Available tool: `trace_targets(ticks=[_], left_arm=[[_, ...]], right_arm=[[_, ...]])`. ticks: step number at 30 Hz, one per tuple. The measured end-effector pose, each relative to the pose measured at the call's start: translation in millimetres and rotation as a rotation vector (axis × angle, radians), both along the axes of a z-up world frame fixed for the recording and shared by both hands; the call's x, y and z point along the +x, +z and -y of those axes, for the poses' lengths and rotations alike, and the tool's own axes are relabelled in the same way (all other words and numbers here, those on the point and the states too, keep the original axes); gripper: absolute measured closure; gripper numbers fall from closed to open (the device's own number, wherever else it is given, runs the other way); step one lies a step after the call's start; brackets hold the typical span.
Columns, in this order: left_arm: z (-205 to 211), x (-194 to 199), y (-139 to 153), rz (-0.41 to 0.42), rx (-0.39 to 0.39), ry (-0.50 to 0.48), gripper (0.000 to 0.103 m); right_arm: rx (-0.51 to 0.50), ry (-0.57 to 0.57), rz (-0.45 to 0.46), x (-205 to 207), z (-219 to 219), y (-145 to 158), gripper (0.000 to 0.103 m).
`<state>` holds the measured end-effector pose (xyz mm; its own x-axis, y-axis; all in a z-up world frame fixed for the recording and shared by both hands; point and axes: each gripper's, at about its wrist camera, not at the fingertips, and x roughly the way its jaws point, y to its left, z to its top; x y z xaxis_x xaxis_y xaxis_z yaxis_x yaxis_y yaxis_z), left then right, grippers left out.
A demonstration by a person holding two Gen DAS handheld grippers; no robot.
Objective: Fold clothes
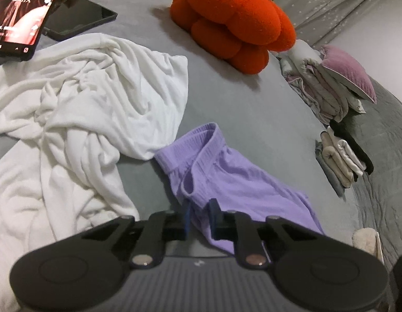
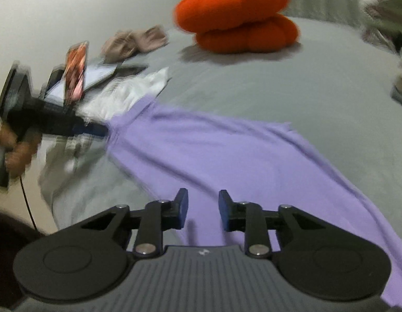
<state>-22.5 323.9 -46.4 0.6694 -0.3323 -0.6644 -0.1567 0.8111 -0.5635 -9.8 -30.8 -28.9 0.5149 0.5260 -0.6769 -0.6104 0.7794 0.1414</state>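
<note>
The purple garment (image 1: 227, 179), spread on the grey bed (image 1: 240, 109), is pinched near its waistband by the left gripper (image 1: 201, 218), while the right gripper (image 2: 203, 210) is held released above it, so a second hold seems needed.

Right gripper (image 2: 203, 209), fingers (image 2: 181, 208) parted, hovers over purple garment (image 2: 214, 153) on grey bed (image 2: 253, 85).

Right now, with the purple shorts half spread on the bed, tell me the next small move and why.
Probably lower the right gripper and close it on the purple shorts directly beneath it. Its jaws stand open with nothing between them, while the left gripper already pinches the fabric near the waistband. A second grip at the far end would let the shorts be pulled flat clear of the white garment before folding.
</note>
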Motion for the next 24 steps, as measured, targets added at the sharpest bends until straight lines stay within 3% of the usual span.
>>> trace_targets(ticks=[5,12,24], left_arm=[[0,-2,1,0.01,0.008,0.023,0.092],[-1,-3,9,0.05,0.014,0.027,0.097],[-9,2,33,0.18,0.0,0.04,0.098]], right_arm=[[-0.106,0.066,0.078,-18,-23,-9,0.084],[-0.202,0.085,0.127,-19,-40,-23,0.102],[-0.083,0.026,0.163,-33,-26,18,0.103]])
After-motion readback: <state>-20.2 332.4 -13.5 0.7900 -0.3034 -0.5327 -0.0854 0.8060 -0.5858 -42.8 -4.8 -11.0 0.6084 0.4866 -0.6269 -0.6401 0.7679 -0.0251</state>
